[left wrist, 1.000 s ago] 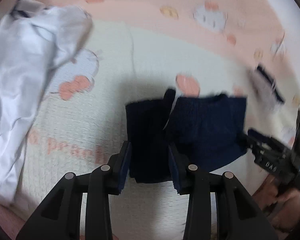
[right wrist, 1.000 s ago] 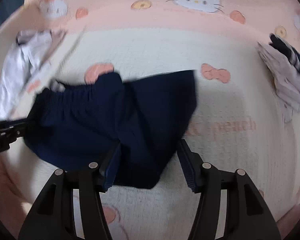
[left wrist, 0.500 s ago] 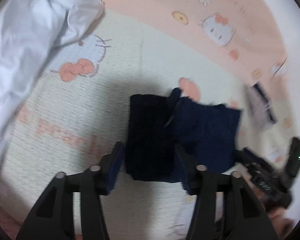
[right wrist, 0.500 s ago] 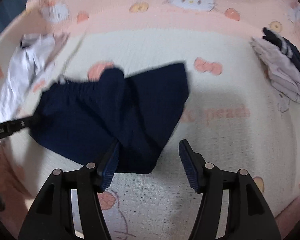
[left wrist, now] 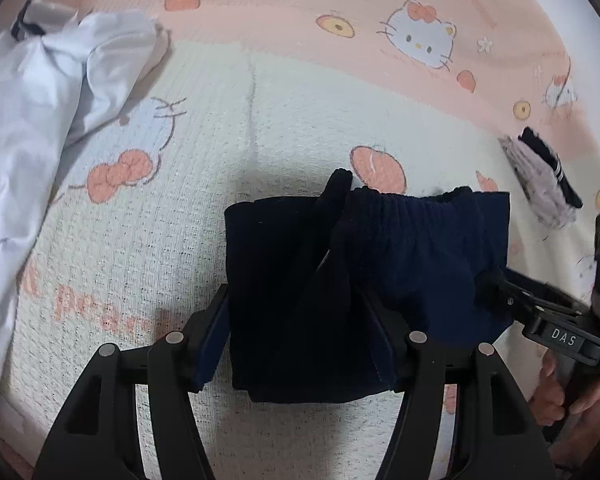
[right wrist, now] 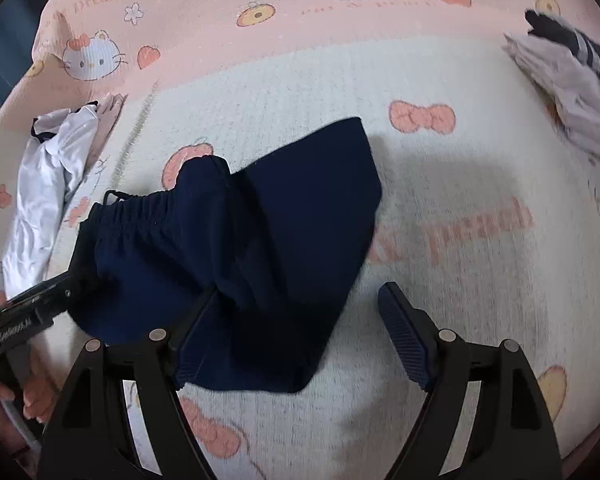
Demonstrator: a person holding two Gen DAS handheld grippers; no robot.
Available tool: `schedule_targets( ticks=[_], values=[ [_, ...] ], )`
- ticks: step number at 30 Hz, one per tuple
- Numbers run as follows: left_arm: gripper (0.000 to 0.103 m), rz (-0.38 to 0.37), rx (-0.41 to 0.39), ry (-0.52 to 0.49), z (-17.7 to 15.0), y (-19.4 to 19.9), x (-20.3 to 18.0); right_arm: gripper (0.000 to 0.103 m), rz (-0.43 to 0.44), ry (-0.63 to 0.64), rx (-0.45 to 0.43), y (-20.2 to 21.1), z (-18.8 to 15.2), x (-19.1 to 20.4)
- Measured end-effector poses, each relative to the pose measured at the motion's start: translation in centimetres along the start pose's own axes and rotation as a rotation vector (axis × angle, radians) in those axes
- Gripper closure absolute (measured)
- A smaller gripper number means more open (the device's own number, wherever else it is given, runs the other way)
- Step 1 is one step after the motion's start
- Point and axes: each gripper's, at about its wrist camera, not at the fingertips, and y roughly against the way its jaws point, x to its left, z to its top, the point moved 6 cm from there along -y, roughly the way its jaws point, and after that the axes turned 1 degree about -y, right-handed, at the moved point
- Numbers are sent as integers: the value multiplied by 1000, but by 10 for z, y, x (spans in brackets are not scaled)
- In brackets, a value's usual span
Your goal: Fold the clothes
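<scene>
1. Navy shorts [right wrist: 236,248] lie mid-blanket [right wrist: 460,280], partly folded: gathered waistband at far left in the right wrist view, one leg fanned out toward the far right.
2. Left gripper [left wrist: 300,344]: fingers spread, straddling the near edge of the shorts. Cloth sits between the pads but they do not look pressed onto it; I read it as not gripping.
3. Right gripper [right wrist: 300,332]: fingers wide apart. Its left pad [right wrist: 196,344] touches the near hem; its right pad stands clear over bare blanket. It holds nothing.
4. White garment [left wrist: 40,128] lies crumpled at far left, well apart from the shorts. A folded grey-and-navy piece [right wrist: 572,92] sits at far right.
5. Judged step: a fold has just been laid or the next one is being lined up. The layers are uneven, with a ridge running from the waistband down to the near hem.
6. To do it well: take both layers at the near corners rather than one, keep the two grippers level, and carry the hem toward the waistband in one even sweep.
7. Watch the fanned leg: tuck it square first, or the fold will come out skewed.
8. Soft knit will likely slip from a shallow bite, so pinch deep.
</scene>
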Motion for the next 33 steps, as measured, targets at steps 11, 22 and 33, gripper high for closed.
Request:
schedule_targets(
  ticks=[11, 22, 33],
  values=[
    [66, -57, 18, 70, 4, -1, 5, 48, 16, 100, 66, 5, -6, 11],
    [74, 24, 17, -5, 1, 2, -8, 66, 36, 148, 56, 9, -8, 22],
    [86, 7, -38, -77, 19, 36, -52, 86, 131, 107, 29, 35, -2, 26]
  ],
)
